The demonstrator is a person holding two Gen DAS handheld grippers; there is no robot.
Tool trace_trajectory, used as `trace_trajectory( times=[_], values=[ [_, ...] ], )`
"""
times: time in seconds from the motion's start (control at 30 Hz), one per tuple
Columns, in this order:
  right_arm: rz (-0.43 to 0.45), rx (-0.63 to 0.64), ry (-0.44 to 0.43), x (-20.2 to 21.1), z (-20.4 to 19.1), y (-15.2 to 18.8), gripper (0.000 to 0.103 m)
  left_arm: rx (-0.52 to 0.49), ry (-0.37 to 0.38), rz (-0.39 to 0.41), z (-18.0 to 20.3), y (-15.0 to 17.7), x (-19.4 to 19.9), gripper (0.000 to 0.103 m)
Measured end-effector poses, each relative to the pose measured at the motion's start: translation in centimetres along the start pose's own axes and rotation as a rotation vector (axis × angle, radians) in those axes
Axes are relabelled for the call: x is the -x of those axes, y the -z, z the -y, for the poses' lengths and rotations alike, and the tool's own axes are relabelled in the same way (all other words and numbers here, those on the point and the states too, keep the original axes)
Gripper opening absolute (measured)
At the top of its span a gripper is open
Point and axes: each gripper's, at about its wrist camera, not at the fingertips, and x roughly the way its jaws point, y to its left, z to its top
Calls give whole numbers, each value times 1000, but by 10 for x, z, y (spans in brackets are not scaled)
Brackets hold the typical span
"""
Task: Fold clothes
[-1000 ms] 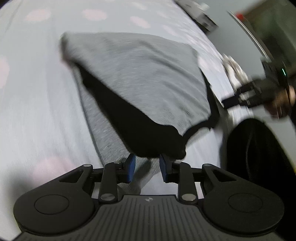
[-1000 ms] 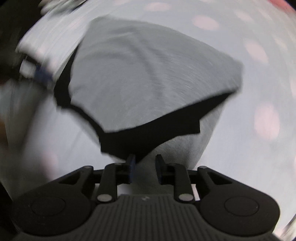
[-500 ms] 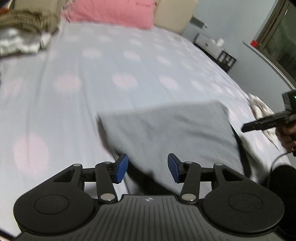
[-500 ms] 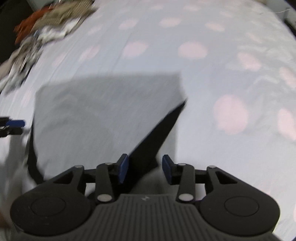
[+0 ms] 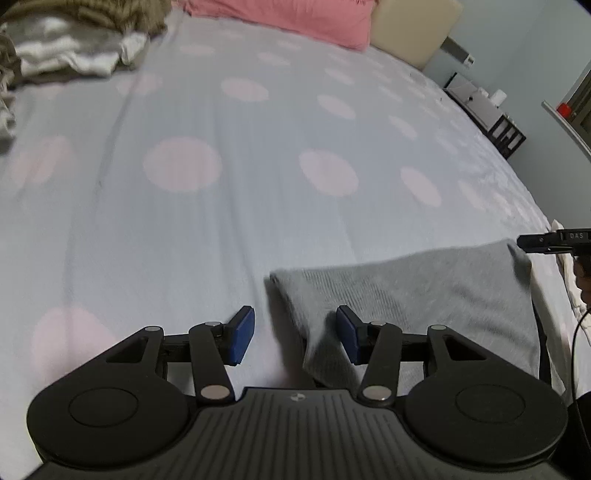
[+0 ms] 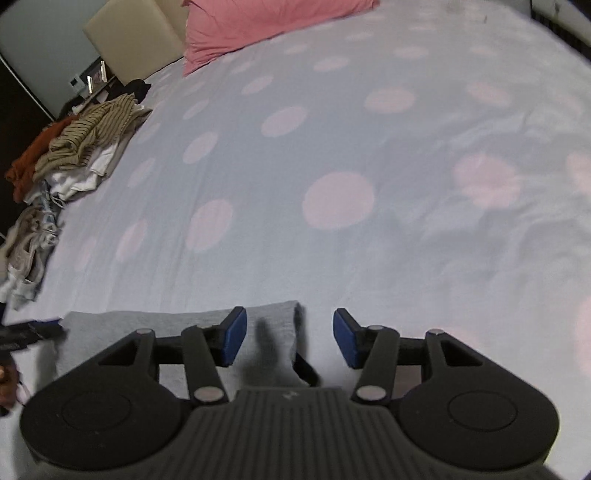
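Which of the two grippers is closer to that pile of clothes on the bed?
Left. The left gripper is at the grey garment's pile-side corner; the right gripper is at its far corner, away from the clothes pile.

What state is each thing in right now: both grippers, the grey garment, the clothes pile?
left gripper: open, empty.
right gripper: open, empty.
grey garment: folded, lying flat on the bed, released.
clothes pile: crumpled, unfolded, at the bed's edge.
pink pillow: lying at the head of the bed.
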Motion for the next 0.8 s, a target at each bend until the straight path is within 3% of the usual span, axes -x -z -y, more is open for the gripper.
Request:
trace_trajectory(
  times=[0.17,0.2,0.27,0.43,0.63,0.8],
  values=[
    [-30,16,-39,-23,1,11,55,88,69,19,-7,-3,-5,48],
    [-34,21,-52,-25,1,12,53,99,93,4,-7,-5,-9,30],
    [-46,31,-81,-28,0,14,11,115,134,-29,-8,-8,-16,6],
    [-47,39,-134,-30,1,11,10,151,130,-41,-11,-12,-21,4],
    [20,15,-152,-20,2,-6,9,156,170,48,-18,-36,1,3],
    [76,44,-171,-16,-13,-36,9,183,144,159,-33,-63,13,3]
  ],
)
